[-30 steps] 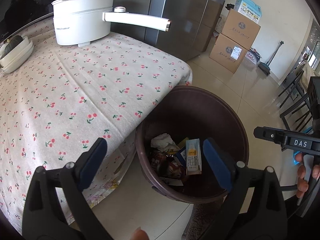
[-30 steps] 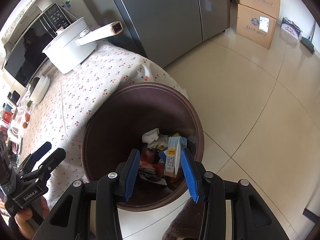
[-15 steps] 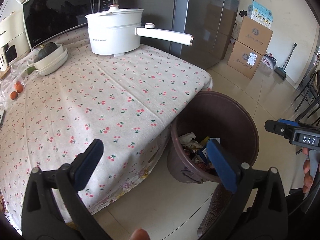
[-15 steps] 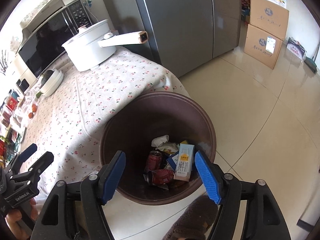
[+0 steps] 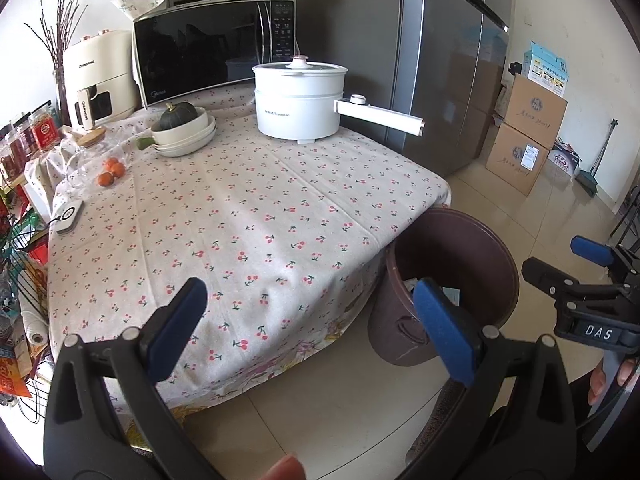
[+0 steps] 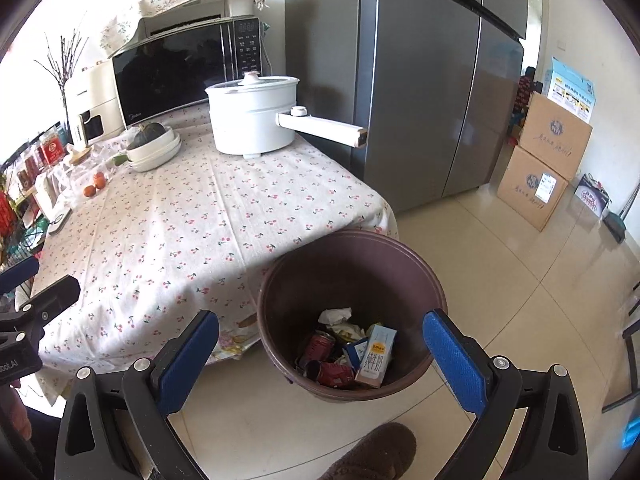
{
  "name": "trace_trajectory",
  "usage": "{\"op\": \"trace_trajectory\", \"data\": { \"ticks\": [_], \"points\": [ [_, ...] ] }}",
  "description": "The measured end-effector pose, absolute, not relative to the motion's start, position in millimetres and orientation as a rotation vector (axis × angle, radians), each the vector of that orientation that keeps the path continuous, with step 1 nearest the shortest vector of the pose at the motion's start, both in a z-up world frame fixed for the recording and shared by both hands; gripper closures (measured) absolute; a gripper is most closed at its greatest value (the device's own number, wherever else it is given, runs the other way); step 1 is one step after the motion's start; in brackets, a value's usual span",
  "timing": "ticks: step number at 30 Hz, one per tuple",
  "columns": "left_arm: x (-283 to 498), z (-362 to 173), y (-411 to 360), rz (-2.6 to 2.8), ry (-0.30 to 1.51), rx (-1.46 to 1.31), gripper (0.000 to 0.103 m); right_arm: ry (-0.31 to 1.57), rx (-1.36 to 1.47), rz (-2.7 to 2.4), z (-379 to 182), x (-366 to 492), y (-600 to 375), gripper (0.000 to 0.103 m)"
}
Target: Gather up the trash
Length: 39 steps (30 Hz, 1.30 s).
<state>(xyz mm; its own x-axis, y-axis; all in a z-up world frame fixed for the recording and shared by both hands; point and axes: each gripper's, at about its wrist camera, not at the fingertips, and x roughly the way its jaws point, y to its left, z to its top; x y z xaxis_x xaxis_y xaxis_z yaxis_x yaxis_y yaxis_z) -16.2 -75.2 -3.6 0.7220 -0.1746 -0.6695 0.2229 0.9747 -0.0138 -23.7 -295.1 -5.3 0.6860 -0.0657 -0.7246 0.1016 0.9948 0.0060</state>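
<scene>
A cherry-print tablecloth [image 5: 248, 216] covers the table ahead-left of both claws, on tiled floor. The left gripper [image 5: 312, 320] gapes empty; the right gripper [image 6: 320, 356] is opening, empty. Beyond it, in the brown bin [image 6: 280, 320], the milk carton [image 6: 376, 356] leans upright.

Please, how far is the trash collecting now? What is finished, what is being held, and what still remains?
Done: the brown bin beside the table already holds a milk carton, red cans and crumpled paper. In hand: nothing; the left gripper is empty with jaws wide, and the right gripper has nothing between its opening jaws. Left: no loose trash shows on the tablecloth, so it looks nearly finished.
</scene>
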Motion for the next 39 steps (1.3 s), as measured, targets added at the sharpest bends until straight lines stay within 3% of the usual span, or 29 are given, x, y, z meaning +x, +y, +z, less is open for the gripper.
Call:
{"op": "trace_trajectory", "data": {
  "ticks": [9,39],
  "points": [
    [-30.8,-3.1,-65.6,-0.188,0.695,0.075,0.001,0.704,-0.036,-0.085,6.8,-32.5,-265.5,0.0],
    [-35.0,-2.6,-62.4,-0.166,0.696,0.056,0.001,0.696,-0.018,-0.054,7.2,-36.9,-255.1,0.0]
  ]
}}
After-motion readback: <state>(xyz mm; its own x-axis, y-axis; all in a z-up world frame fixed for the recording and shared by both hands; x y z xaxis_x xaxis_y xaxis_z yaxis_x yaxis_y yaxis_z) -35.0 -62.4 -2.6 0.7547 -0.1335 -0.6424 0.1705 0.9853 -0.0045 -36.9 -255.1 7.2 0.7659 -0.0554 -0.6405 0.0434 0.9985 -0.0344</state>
